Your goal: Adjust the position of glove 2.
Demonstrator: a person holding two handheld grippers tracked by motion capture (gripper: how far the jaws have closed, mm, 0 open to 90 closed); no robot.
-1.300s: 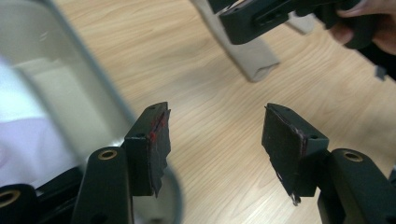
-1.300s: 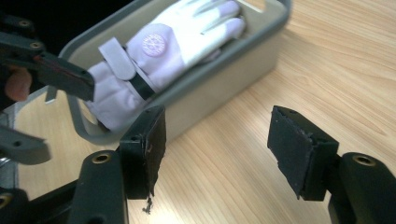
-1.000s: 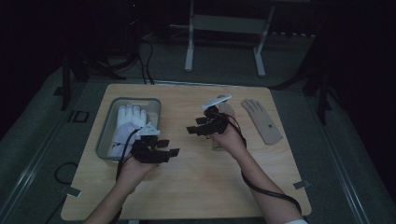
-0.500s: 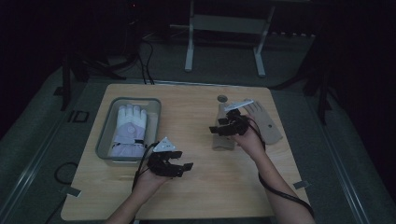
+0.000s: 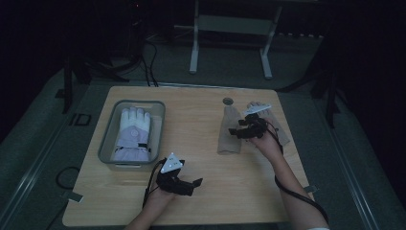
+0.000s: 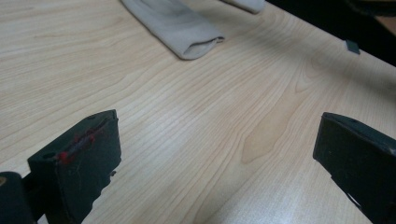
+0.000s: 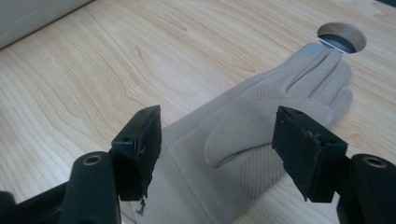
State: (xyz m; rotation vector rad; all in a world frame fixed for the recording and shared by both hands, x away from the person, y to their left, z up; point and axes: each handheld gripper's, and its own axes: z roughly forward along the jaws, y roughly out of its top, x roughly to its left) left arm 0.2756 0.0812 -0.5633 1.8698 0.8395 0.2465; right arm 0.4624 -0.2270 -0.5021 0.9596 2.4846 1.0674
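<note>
Nearest the front edge of the surface (image 5: 239, 201), the left claw (image 5: 187, 184) hangs low over bare wood with its jaws spread wide and nothing between them; they've just been opening. My read is it's done with its part and parked out of the way.

Further back, toward the right edge, the right claw (image 5: 241, 132) sits over the beige glove (image 7: 261, 126), jaws also just opening a bit wider, straddling the palm and thumb area without pinching it. Looks to me like it's lining up a grab near the cuff. That glove lies flat, palm up, soft knit with a ribbed patch, fingertips pointing at the round hole (image 7: 342, 37) near the back edge.

Over by the left edge, a grey bin (image 5: 107, 143) holds a white-and-lilac glove (image 5: 132, 134), so presumably gloves get sorted in there.
</note>
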